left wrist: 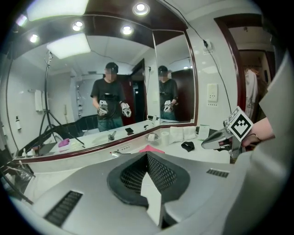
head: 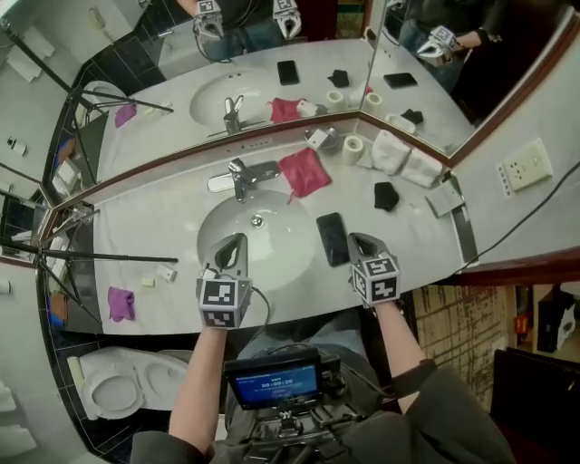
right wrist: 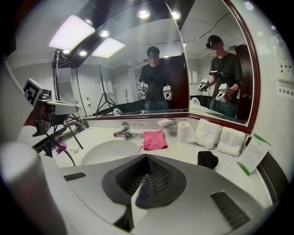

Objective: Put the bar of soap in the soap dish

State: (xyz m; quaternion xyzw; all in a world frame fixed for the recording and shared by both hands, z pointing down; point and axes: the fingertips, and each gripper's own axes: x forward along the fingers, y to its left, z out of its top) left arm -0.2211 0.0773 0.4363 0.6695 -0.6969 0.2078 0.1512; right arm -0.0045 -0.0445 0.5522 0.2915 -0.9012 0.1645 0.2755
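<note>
Fingers (head: 234,256) of left gripper (head: 233,243) and right gripper (head: 360,241) press together, apparently empty, angled down near sink (head: 272,237).

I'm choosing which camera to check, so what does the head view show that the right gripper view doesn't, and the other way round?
Only the head view: the black phone beside the basin, and the toilet. Only the right gripper view: the ceiling lights and the person's reflection at standing height. Both: the faucet, the pink cloth, the toilet roll and the left gripper.
</note>
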